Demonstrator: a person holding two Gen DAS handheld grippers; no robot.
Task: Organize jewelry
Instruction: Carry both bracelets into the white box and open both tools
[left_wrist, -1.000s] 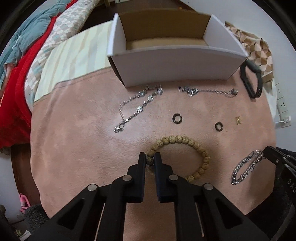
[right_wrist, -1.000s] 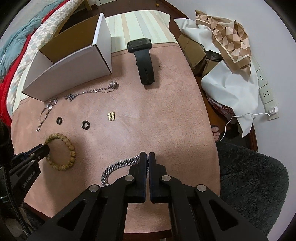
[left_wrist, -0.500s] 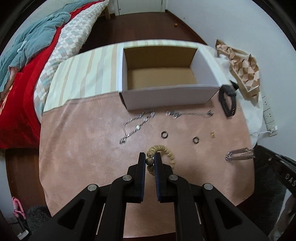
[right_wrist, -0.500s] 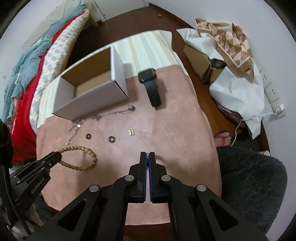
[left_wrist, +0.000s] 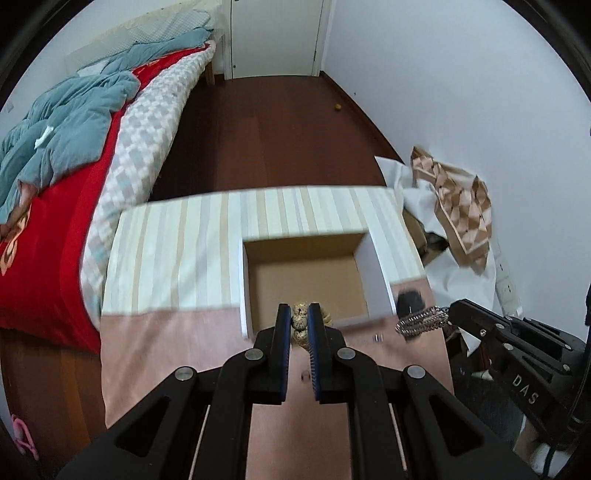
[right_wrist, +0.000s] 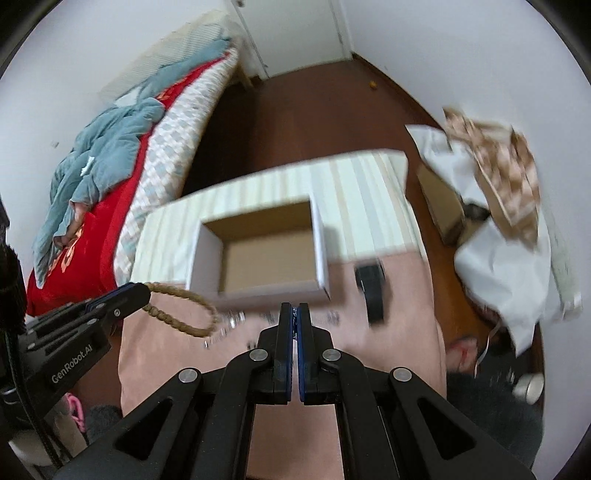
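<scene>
My left gripper (left_wrist: 299, 314) is shut on the wooden bead bracelet (left_wrist: 300, 322) and holds it in the air in front of the open white cardboard box (left_wrist: 306, 273). In the right wrist view the bracelet (right_wrist: 181, 308) hangs as a loop from the left gripper, left of the box (right_wrist: 266, 254). My right gripper (right_wrist: 294, 314) is shut on the silver chain bracelet, which shows in the left wrist view (left_wrist: 421, 320) hanging at its tips, right of the box. The box's brown inside shows nothing in it.
The pink table (right_wrist: 399, 321) still carries a black smartwatch (right_wrist: 373, 295), blurred thin chains (right_wrist: 232, 321) and small rings. A striped cloth (left_wrist: 177, 254) lies behind the box. A bed (left_wrist: 74, 155) stands at the left, white bags and patterned cloth (left_wrist: 458, 206) at the right.
Both grippers have risen well above the table with their bracelets and moved forward toward the box. The view now looks down into the box from above.
</scene>
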